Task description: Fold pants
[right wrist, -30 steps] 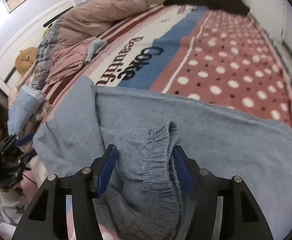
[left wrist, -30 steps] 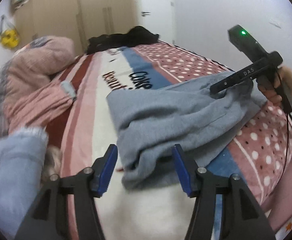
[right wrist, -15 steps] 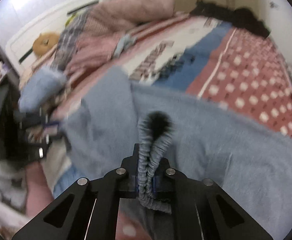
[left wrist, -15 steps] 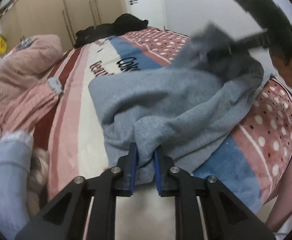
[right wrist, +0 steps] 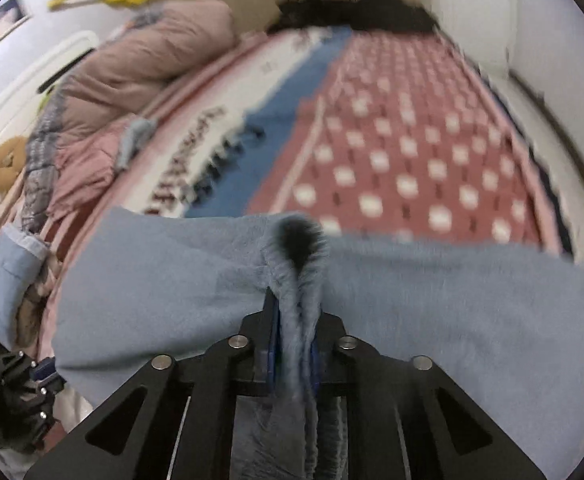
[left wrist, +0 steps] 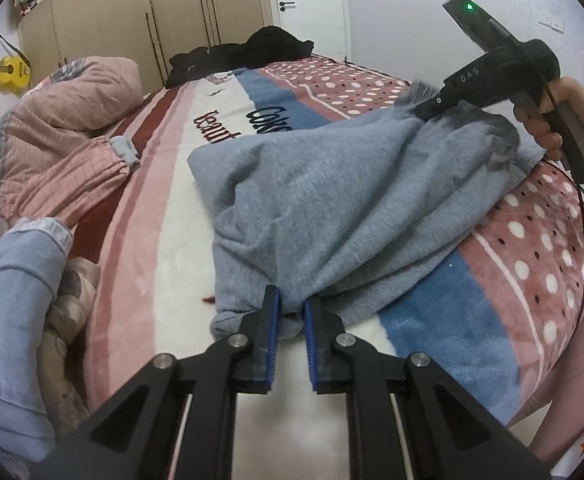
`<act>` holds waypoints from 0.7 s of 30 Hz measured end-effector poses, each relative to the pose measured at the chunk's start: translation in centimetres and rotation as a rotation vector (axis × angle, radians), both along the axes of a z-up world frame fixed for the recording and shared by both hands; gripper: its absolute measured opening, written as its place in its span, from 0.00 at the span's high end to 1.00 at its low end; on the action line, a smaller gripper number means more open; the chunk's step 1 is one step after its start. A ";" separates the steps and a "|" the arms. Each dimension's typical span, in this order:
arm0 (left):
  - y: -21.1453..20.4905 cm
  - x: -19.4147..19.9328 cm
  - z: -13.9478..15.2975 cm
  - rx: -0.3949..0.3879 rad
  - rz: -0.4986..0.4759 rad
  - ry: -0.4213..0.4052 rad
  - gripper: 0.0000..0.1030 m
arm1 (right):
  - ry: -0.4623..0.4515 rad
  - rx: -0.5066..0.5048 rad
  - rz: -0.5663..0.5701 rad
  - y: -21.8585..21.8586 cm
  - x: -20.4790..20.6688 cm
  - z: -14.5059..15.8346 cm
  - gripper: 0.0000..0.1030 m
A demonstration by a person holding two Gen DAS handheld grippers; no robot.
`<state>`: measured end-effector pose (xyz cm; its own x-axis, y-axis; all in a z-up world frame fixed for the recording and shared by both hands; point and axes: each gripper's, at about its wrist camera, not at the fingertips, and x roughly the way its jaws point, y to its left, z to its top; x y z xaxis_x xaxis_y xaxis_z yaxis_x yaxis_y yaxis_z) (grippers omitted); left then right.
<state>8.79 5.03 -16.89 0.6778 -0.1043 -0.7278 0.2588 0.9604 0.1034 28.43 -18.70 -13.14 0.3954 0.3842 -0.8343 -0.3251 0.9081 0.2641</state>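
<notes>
1. Blue-padded fingers of the left gripper [left wrist: 289, 312] are drawn close together, clamped on a bunched lower edge of the grey-blue pants [left wrist: 332, 200], near the bed's close edge.
2. Right gripper [right wrist: 294, 344]: fingers pressed in on the gathered elastic waistband [right wrist: 296, 264], which stands up between them as a ruffled ridge. From the left wrist view the same gripper [left wrist: 420, 110] sits at the far right corner of the garment, a hand [left wrist: 548, 120] on its handle and a green light on its body.
3. Pants are lifted at both gripped ends and stretched between the 2 grippers, sagging in loose folds onto the bedspread [left wrist: 532, 240]; the middle still touches it.
4. Bedspread: plush, with pink stripes, a white band with dark lettering, a blue band, and a pink field of white dots.
5. Left side of the bed: a pink quilt [left wrist: 83, 96] heaped up, a pink checked garment [left wrist: 67, 184] beside it, a light blue denim piece [left wrist: 11, 300] nearest the camera.
6. Far end: dark clothing [left wrist: 251, 52] piled before wooden wardrobe doors [left wrist: 163, 12]. A yellow guitar [left wrist: 9, 72] hangs on the wall.
7. Right wrist view is motion-blurred.
</notes>
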 end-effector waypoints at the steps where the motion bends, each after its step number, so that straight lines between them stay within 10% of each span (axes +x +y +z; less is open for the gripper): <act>1: 0.1 -0.1 0.1 -0.002 -0.005 0.004 0.90 | 0.023 0.035 -0.015 -0.7 0.1 -0.3 0.79; 6: 1.1 -0.3 1.1 -0.060 0.001 -0.002 0.85 | 0.025 0.193 -0.061 -4.6 -0.8 1.0 0.48; 11: 2.0 -0.7 2.8 -0.111 0.018 -0.037 0.79 | 0.104 0.269 -0.049 -6.8 -1.7 -0.1 0.51; 14: 2.4 -0.6 3.1 -0.125 0.032 -0.040 0.79 | 0.155 0.304 0.004 -6.6 -2.4 -1.4 0.71; 21: 2.9 -0.4 3.3 -0.130 0.049 -0.039 0.79 | -0.011 0.190 -0.109 -8.0 -3.4 -0.3 0.77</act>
<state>8.44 7.97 -13.58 0.7118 -0.1617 -0.6835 0.2091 0.9778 -0.0136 25.02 -26.66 -13.45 0.4517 0.4887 -0.7464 -0.2314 0.8722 0.4310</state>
